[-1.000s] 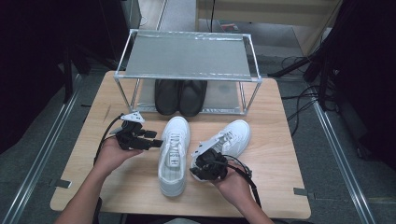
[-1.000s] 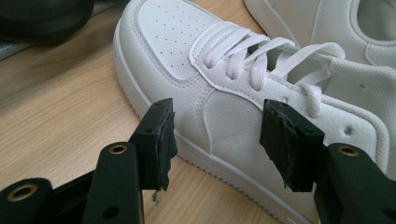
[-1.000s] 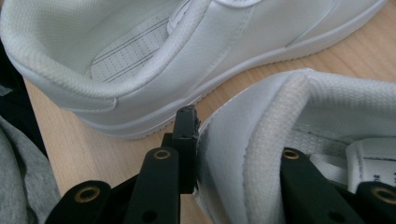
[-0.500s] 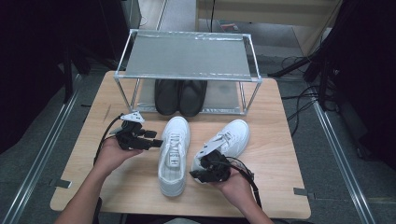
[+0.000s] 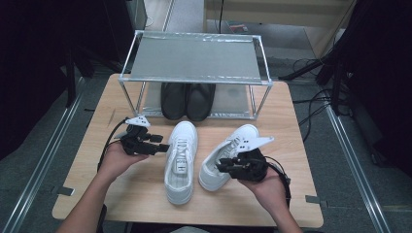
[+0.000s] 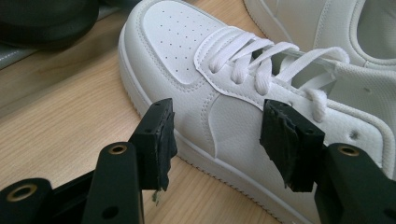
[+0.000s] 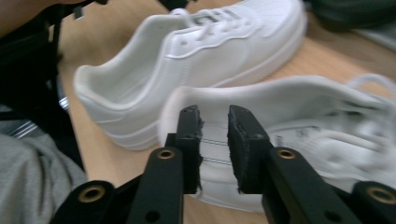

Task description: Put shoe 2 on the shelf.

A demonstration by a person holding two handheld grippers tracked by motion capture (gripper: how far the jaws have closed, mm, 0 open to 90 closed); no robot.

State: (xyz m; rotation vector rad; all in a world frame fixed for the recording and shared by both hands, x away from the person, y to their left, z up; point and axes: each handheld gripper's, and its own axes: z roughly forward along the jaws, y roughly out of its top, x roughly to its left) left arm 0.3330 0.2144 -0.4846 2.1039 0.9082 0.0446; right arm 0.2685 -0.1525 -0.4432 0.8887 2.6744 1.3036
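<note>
Right gripper [image 5: 228, 166] shifted, jaws closing, nothing pinched, behind right sneaker [image 5: 228, 153]; left gripper [image 5: 156, 144] open beside left sneaker [image 5: 180, 160].

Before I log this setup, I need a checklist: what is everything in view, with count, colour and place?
white sneakers: 2, white, side by side on the table's near half
black shoes: 2, black, under the rack
rack: 1, silvery metal, at the table's far edge
table: 1, light wood
left hand-held gripper: 1, black, open beside the left sneaker
right hand-held gripper: 1, black, jaws just closing near the right sneaker's heel, nothing gripped
</note>
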